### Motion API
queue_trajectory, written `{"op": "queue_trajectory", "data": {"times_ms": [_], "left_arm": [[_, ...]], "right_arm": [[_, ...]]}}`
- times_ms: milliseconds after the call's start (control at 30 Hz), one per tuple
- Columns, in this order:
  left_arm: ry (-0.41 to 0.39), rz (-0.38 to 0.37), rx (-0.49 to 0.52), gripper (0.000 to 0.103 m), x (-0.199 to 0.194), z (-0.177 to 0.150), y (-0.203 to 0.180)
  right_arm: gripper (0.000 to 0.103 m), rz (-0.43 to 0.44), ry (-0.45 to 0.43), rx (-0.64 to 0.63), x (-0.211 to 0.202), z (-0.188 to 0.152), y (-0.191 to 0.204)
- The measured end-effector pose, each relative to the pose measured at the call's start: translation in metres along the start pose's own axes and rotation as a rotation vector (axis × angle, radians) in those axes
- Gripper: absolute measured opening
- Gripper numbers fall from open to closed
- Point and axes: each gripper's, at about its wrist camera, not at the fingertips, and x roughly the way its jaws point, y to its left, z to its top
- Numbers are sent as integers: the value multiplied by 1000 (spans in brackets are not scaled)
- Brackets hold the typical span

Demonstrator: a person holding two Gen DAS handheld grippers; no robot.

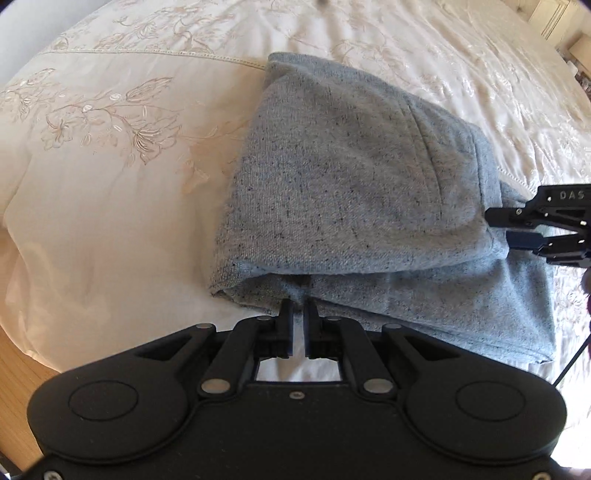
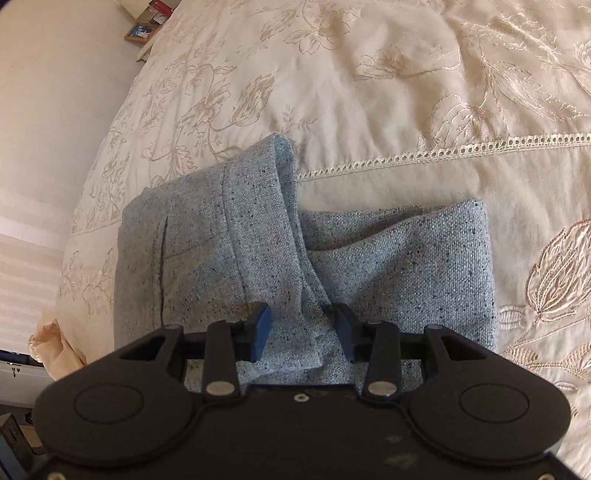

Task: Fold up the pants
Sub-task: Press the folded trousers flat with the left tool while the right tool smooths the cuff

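The grey-blue speckled pants [image 1: 332,177] lie folded in a thick stack on the cream embroidered bedspread [image 1: 110,184]. My left gripper [image 1: 300,308] sits at the near edge of the stack, its fingers almost together with a thin gap and no cloth clearly between them. In the right wrist view the pants [image 2: 229,258] fill the middle, a folded upper layer over a lower one [image 2: 406,266]. My right gripper [image 2: 303,325] is open, its jaws straddling a ridge of cloth. It also shows in the left wrist view [image 1: 513,229] at the stack's right side.
The bedspread [image 2: 369,92] stretches all around the pants, with a lace seam [image 2: 443,147] behind them. The bed's edge and wooden floor [image 1: 14,387] lie at the lower left. A framed picture [image 2: 139,32] and a wall lie far left.
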Motion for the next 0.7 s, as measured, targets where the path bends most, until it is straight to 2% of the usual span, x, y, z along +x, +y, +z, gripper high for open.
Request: {"op": "queue_trajectory", "data": {"times_ms": [33, 67, 100, 133, 267, 400, 533, 567, 633, 700], "left_arm": [[-17, -4, -2, 11, -3, 1, -2], [-37, -12, -2, 11, -7, 1, -4], [-51, -22, -2, 11, -9, 2, -6], [-62, -31, -1, 11, -12, 2, -8], [-58, -64, 4, 11, -3, 11, -20], [4, -11, 31, 11, 23, 13, -26], [32, -3, -8, 12, 33, 14, -19], [32, -5, -17, 12, 33, 15, -18], [26, 3, -14, 12, 31, 13, -16], [17, 37, 1, 12, 29, 9, -15]], "right_arm": [[42, 3, 2, -8, 0, -1, 0], [35, 7, 4, -17, -2, -1, 0], [26, 19, 10, -28, -3, -2, 1], [12, 28, 17, -42, -8, -3, 1], [12, -13, -5, -149, -17, -4, 24], [11, 7, -64, -184, -40, -5, 44], [9, 55, -147, -222, -84, -9, 62], [6, 62, -169, -234, -98, -13, 65], [1, 55, -220, -254, -129, -25, 68], [1, 39, -261, -253, -156, -39, 56]]}}
